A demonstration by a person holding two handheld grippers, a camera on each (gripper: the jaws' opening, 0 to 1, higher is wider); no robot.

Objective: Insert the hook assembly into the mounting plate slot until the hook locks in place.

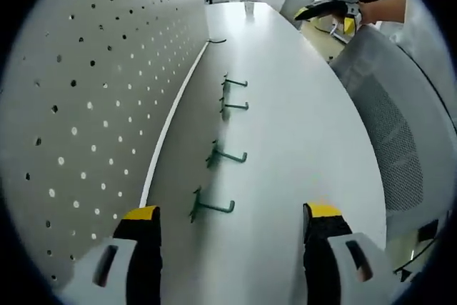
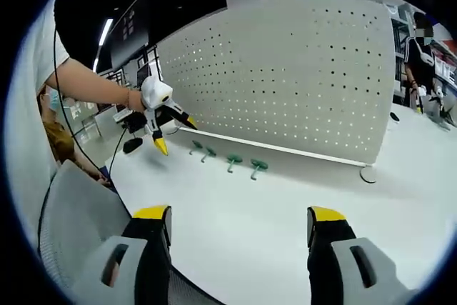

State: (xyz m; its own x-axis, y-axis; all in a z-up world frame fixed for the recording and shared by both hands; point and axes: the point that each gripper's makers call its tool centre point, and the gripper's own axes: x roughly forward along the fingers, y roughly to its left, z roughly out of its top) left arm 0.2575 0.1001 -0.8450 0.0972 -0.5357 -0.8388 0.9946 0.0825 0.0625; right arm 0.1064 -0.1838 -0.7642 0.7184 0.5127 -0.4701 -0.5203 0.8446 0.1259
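Left gripper [image 1: 232, 223] wide open, holding nothing, low in frame; right gripper [image 2: 239, 223] likewise. Four green hooks [image 1: 227, 153] lying mid-frame on white table [image 1: 300, 126], beside pegboard [image 1: 93, 83] at left.

1. A white table [image 1: 300, 141] lies broad and bare on its open side, away from the pegboard
2. An upright perforated pegboard [image 2: 285, 76] walls off one long edge of the table
3. Four green hooks [image 1: 227, 155] lie in a row just beside the pegboard's foot, spaced apart with gaps between them
4. A grey mesh chair back [image 1: 400, 133] stands against the table's near edge
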